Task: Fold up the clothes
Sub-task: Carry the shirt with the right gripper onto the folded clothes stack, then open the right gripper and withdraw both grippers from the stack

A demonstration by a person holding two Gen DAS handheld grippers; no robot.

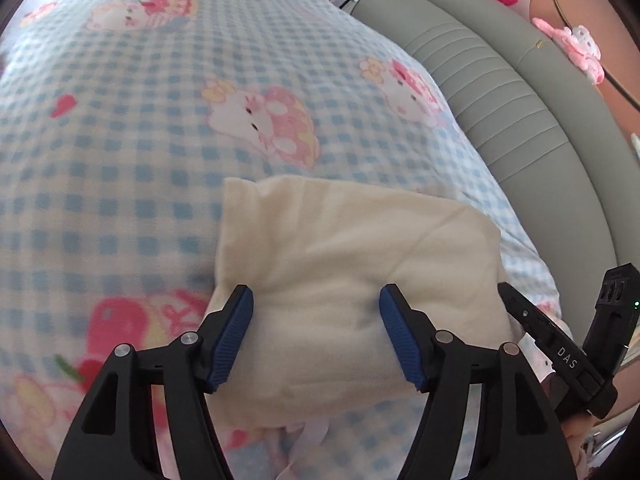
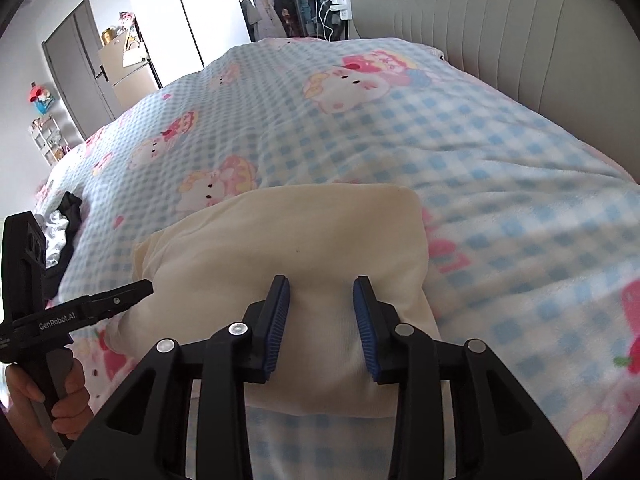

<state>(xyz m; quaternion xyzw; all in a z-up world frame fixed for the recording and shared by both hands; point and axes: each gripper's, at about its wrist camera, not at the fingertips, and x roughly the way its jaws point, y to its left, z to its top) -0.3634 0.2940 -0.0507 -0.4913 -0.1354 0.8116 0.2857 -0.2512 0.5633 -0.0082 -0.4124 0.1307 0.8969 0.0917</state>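
Bed: blue-and-white checked blanket (image 1: 132,160) with pink cartoon cats is spreading across the whole left wrist view, a grey padded headboard (image 1: 500,92) curving along its right side.
Garment: cream folded cloth (image 1: 348,264) is lying on the blanket, low and centre, in a squarish bundle with soft creases.
Left hand-held gripper (image 1: 316,332): it is hovering over the near part of the cream cloth with its blue pads (image 1: 234,336) spread wide; nothing is being pinched between them, though whether the tips are pressing the fabric I cannot tell.
Neighbour: right hand-held gripper (image 1: 516,304) is poking in from the lower right, its black tip sitting at the cloth's right edge.
Far corner: a pink plush toy (image 1: 572,46) is resting beyond the headboard.

Room: over on the right wrist view, a grey door (image 2: 76,68) and white shelves (image 2: 48,140) are showing at far left, with a charger plugged in (image 2: 342,2) near the headboard (image 2: 520,28).
Bed: same blanket (image 2: 480,160) is running away from the camera.
Garment: cream cloth (image 2: 288,256) is sitting in front of the camera on the bed.
Right hand-held gripper (image 2: 322,320): fingers are parted over the cloth's near edge, gripping nothing.
Left hand-held gripper (image 2: 144,286): its black tip is touching the cloth's left side; the gap is hidden from here.
Left edge: dark and white clothes (image 2: 64,228) are lying in a heap on the bed.
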